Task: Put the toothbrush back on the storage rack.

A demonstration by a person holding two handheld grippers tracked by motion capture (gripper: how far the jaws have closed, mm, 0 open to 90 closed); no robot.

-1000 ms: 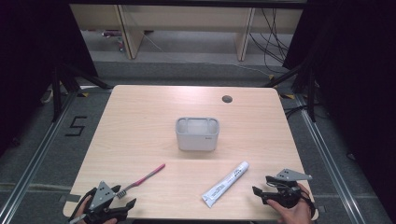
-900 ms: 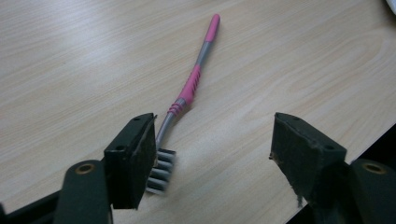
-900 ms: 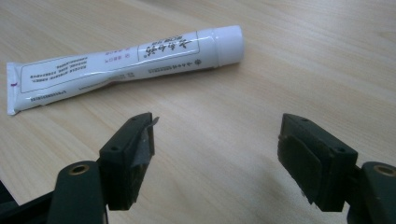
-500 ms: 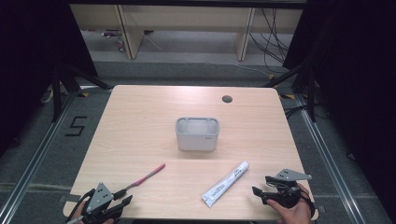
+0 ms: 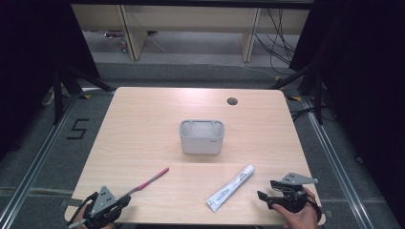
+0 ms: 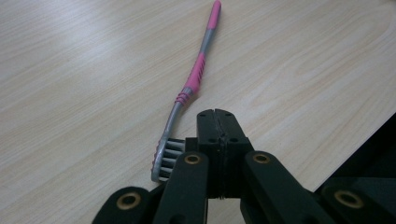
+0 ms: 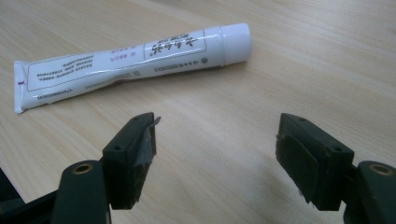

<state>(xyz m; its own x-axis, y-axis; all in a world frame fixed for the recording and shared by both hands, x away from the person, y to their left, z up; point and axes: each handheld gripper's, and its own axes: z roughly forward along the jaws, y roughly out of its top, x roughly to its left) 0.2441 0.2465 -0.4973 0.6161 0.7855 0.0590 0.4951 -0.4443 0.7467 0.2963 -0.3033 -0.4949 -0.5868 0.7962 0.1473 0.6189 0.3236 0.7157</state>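
Observation:
A pink and grey toothbrush [image 5: 148,180] lies on the wooden table at the front left, bristle end towards me. My left gripper [image 5: 125,200] sits just behind that end. In the left gripper view its jaws [image 6: 215,114] have just been closing and now meet with nothing between them, and the toothbrush [image 6: 196,74] lies beside them on the left. A white toothpaste tube [image 5: 231,187] lies at the front right. My right gripper [image 5: 265,190] rests to the right of it, open. In the right gripper view the tube [image 7: 126,63] lies beyond the spread jaws [image 7: 217,126].
A grey open-topped container [image 5: 201,138] stands at the middle of the table [image 5: 143,124]. A round cable hole [image 5: 232,101] sits near the far edge. The table's front edge runs close under both hands, with dark floor and shelving beyond.
The left gripper's jaws have closed from wide apart to touching, without taking the toothbrush. Both hands, the toothbrush and the tube have stayed where they were.

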